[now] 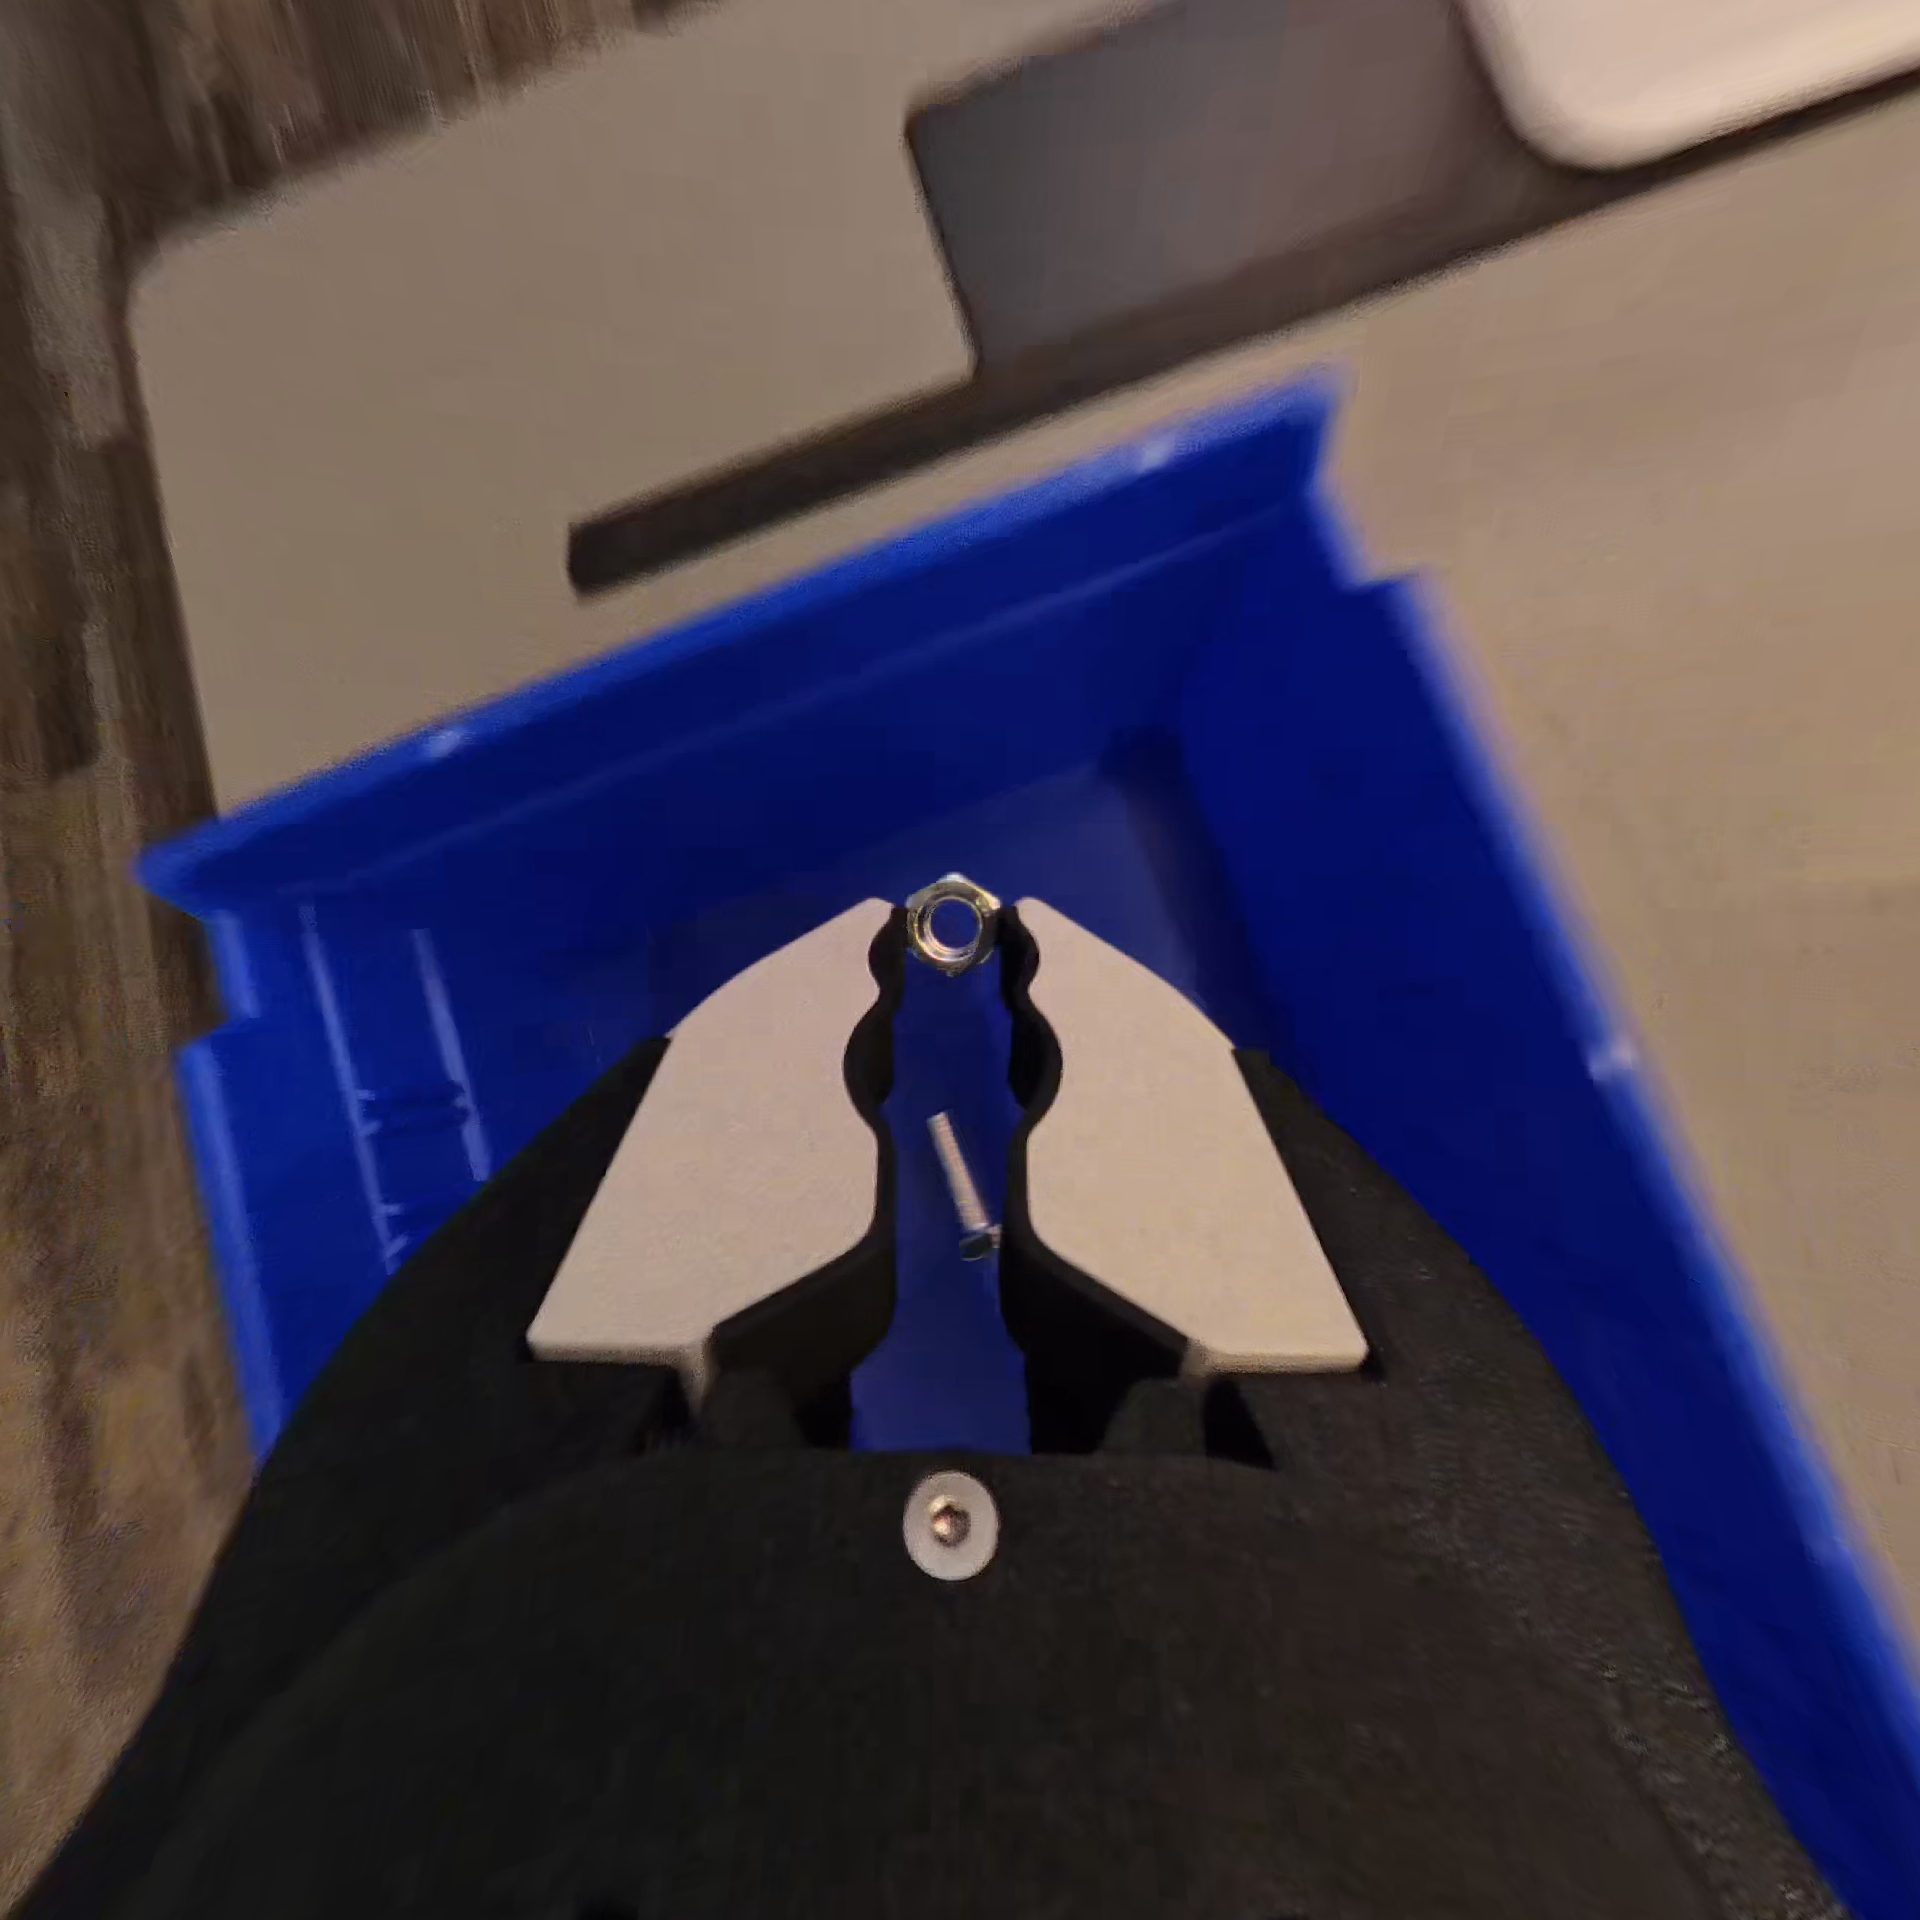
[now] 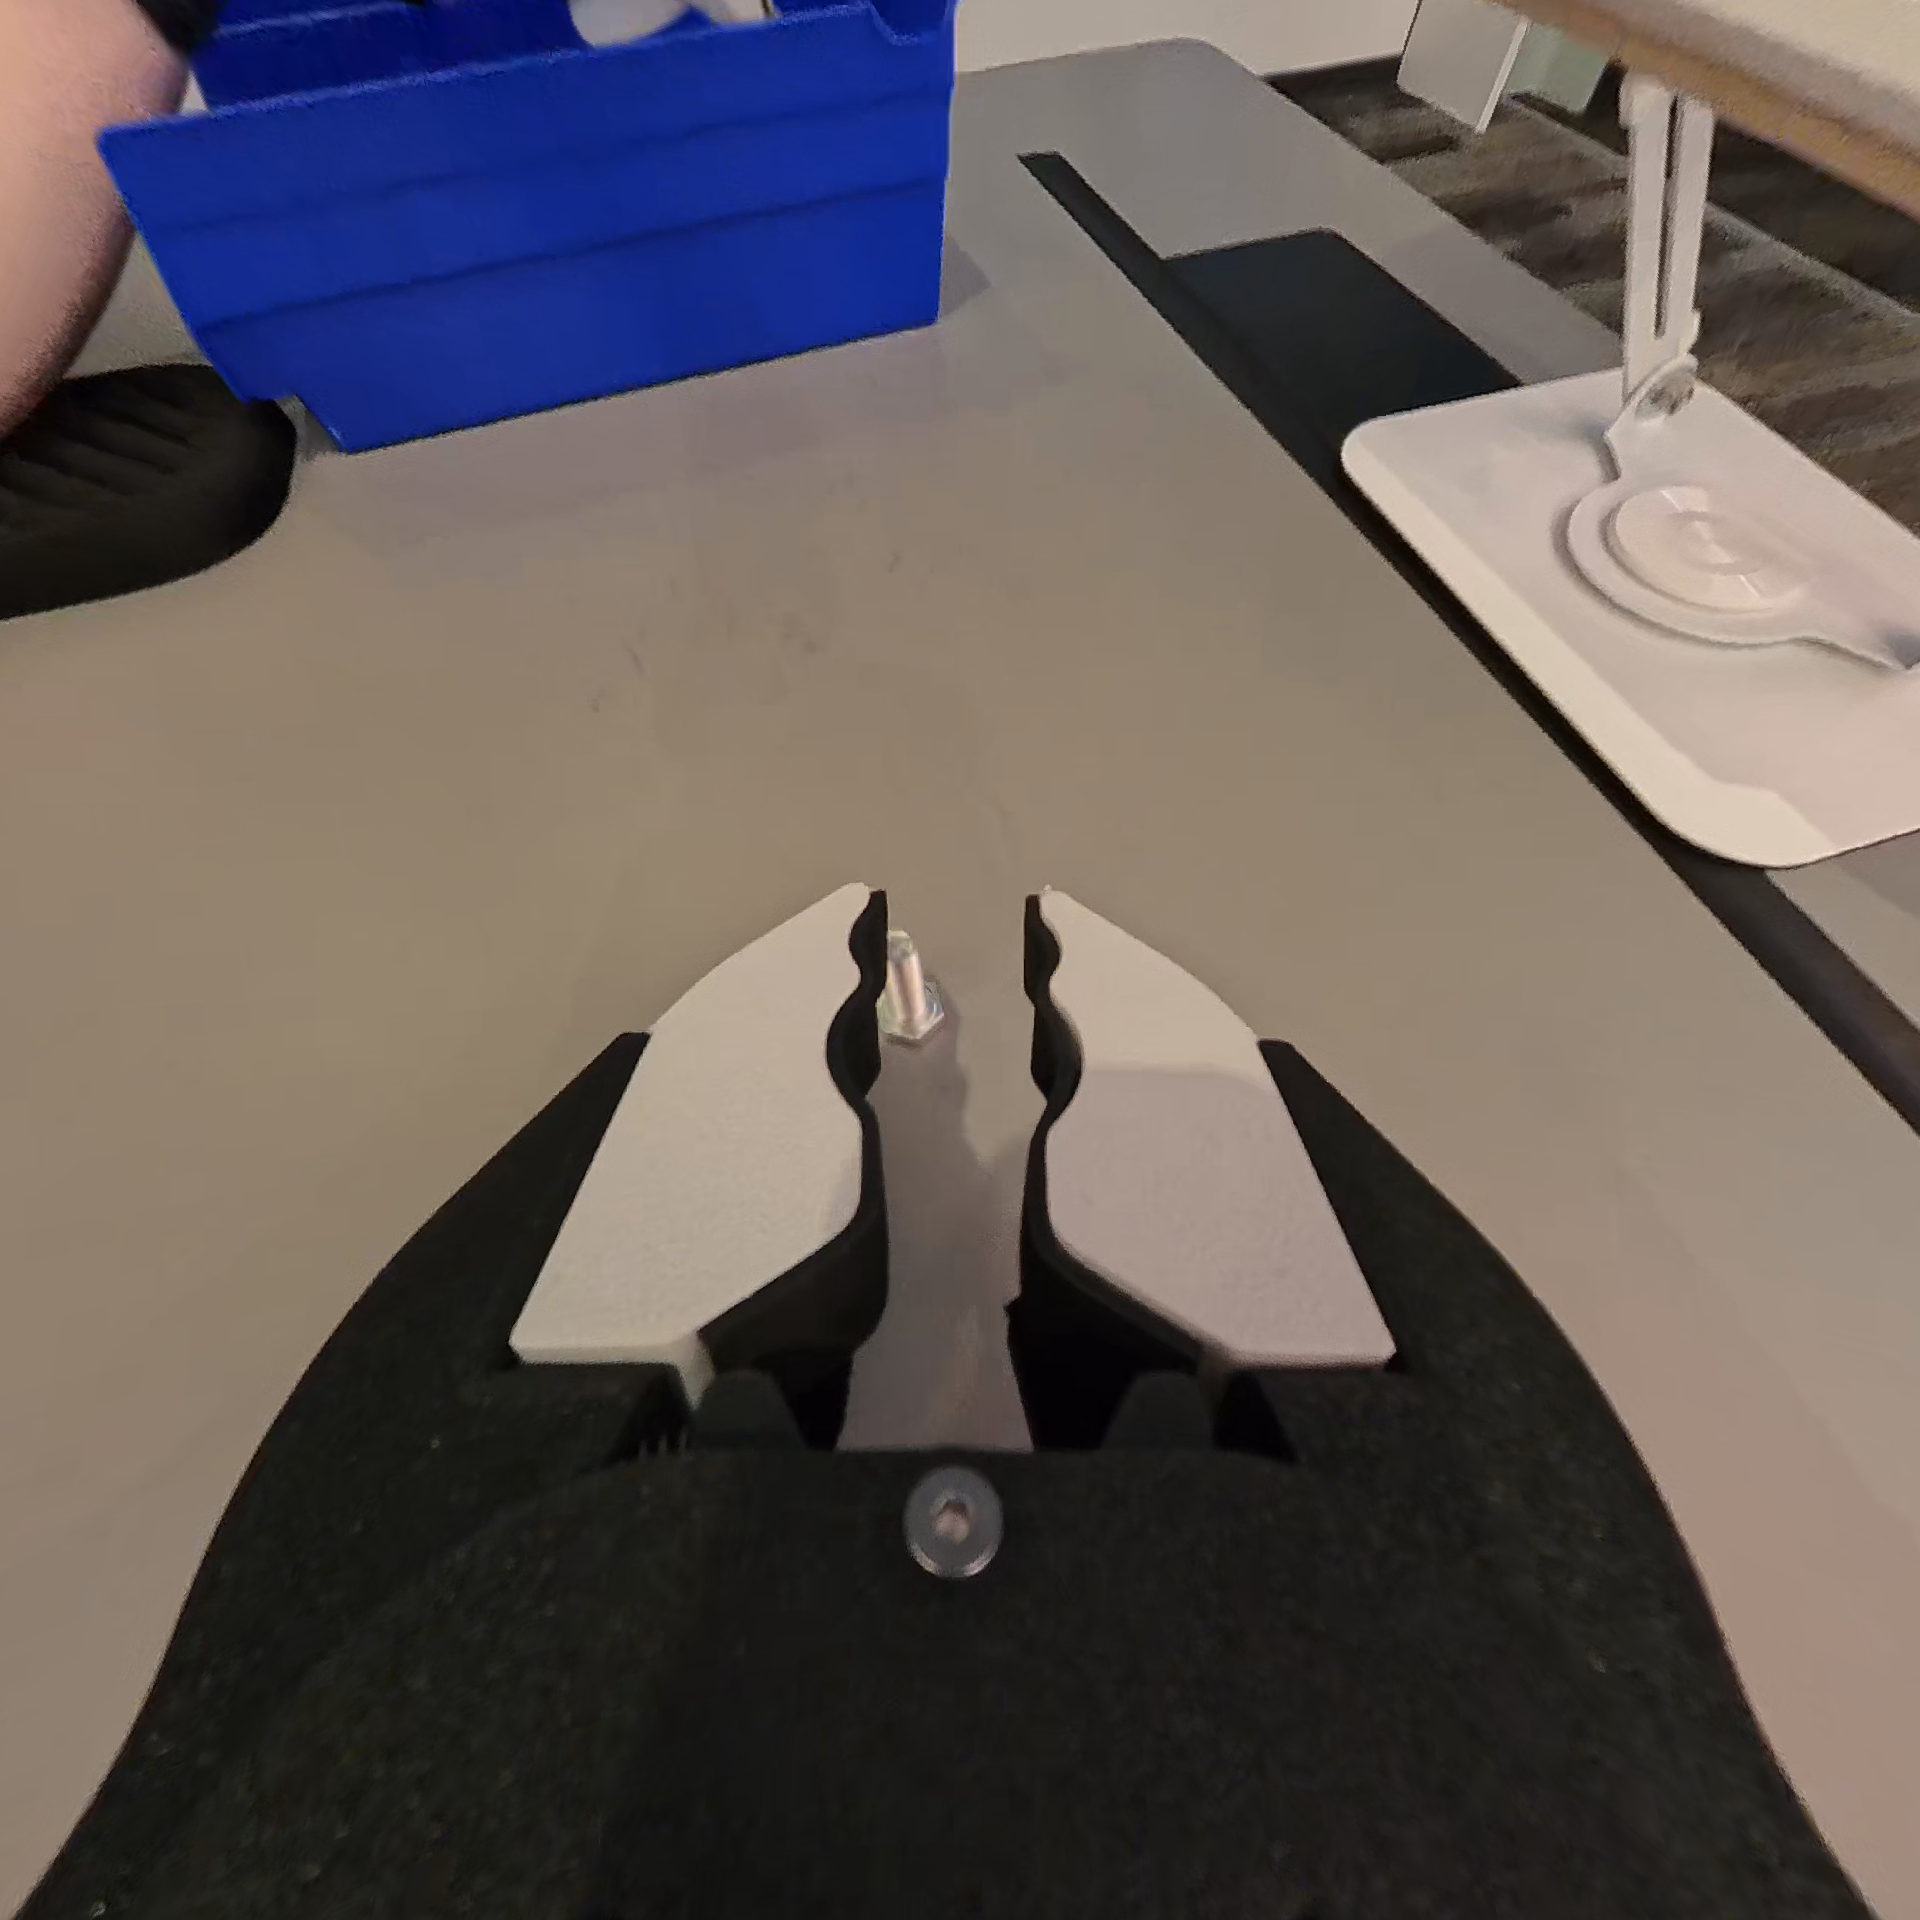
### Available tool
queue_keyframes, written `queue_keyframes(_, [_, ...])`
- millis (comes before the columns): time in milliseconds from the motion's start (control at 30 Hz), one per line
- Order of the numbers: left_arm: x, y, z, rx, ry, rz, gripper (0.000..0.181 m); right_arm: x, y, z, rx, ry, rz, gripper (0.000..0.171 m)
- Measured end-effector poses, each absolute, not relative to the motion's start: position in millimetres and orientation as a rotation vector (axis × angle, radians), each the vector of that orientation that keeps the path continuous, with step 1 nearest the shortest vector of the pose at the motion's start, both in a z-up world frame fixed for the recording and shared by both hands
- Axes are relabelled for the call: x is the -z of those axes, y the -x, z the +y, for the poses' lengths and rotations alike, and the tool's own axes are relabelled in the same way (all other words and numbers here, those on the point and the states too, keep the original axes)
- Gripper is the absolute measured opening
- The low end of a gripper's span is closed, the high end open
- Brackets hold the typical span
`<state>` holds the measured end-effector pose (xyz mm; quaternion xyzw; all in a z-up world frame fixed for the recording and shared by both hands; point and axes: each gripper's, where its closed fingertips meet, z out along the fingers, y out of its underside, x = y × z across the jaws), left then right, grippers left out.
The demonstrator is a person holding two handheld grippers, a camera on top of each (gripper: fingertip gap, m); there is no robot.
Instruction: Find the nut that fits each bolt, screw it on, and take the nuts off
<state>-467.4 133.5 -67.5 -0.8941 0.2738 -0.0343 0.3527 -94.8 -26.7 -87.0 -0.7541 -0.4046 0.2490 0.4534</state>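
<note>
Left claw [image 1: 951,925] pinching nut [image 1: 950,924] over bin [image 1: 1403,935]. Right claw [image 2: 954,914] spread; bolt [image 2: 906,987] upright at 11 o'clock, recentre before closing.

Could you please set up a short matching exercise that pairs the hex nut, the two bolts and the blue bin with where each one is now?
Things:
1. hex nut
2. long thin bolt
3. short hex-head bolt
4. blue bin

Places:
A. standing head-down on the grey table
B. lying on the bin floor
C. pinched at the tips of the left gripper
D. sitting on the table, beneath the left gripper

Pairs: 1-C, 2-B, 3-A, 4-D
</note>
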Motion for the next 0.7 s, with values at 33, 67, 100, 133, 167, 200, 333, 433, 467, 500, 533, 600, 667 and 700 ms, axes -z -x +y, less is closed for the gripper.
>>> queue_keyframes(33, [43.2, 453.0, 126.9, 0.166, 2.239, 0.709, 0.017, 82.3, 96.0, -27.7, -0.612, 1.847, -1.002, 0.024])
queue_keyframes(67, [17.8, 430.5, 116.1, 0.279, 2.151, 0.734, 0.017, 76.9, 97.4, -28.9, -0.609, 1.83, -1.006, 0.024])
queue_keyframes(100, [-7.2, 400.9, 99.7, 0.417, 2.046, 0.795, 0.017, 70.8, 99.3, -30.9, -0.609, 1.81, -1.013, 0.024])
queue_keyframes(133, [-29.7, 367.2, 77.5, 0.558, 1.928, 0.89, 0.017, 64.1, 101.5, -33.6, -0.611, 1.788, -1.022, 0.024])
queue_keyframes(167, [-46.6, 333.7, 51.8, 0.678, 1.814, 1.001, 0.017, 57.3, 103.8, -36.8, -0.612, 1.765, -1.035, 0.024])
queue_keyframes(200, [-56.4, 302.5, 26.0, 0.771, 1.72, 1.106, 0.016, 50.9, 105.9, -41.1, -0.612, 1.745, -1.061, 0.024])
queue_keyframes(333, [-39.1, 198.5, -53.3, 0.928, 1.506, 1.436, 0.016, 34.4, 107.2, -62.5, -0.611, 1.691, -1.187, 0.024])
queue_keyframes(433, [0.7, 158.1, -79.8, 0.835, 1.471, 1.602, 0.016, 15.9, 112.9, -79.9, -0.699, 1.612, -1.215, 0.024])
queue_keyframes(467, [7.1, 150.1, -86.4, 0.83, 1.448, 1.624, 0.017, 8.6, 116.0, -85.6, -0.731, 1.58, -1.22, 0.024])
queue_keyframes(500, [8.9, 143.3, -92.1, 0.847, 1.421, 1.623, 0.016, 2.0, 119.5, -91.8, -0.772, 1.552, -1.227, 0.024])
queue_keyframes(533, [8.6, 138.2, -95.7, 0.859, 1.394, 1.611, 0.016, -2.3, 122.6, -96.6, -0.816, 1.548, -1.226, 0.024])
queue_keyframes(600, [9.9, 133.6, -94.1, 0.799, 1.354, 1.595, 0.016, -4.7, 127.6, -104.6, -0.927, 1.57, -1.223, 0.024])
queue_keyframes(667, [11.3, 132.7, -89.4, 0.712, 1.311, 1.586, 0.016, -2.6, 128.8, -107.1, -1.05, 1.615, -1.191, 0.026])
queue_keyframes(700, [12.9, 132.4, -90.4, 0.695, 1.295, 1.595, 0.016, -1.5, 128.2, -105.8, -1.11, 1.636, -1.158, 0.026])
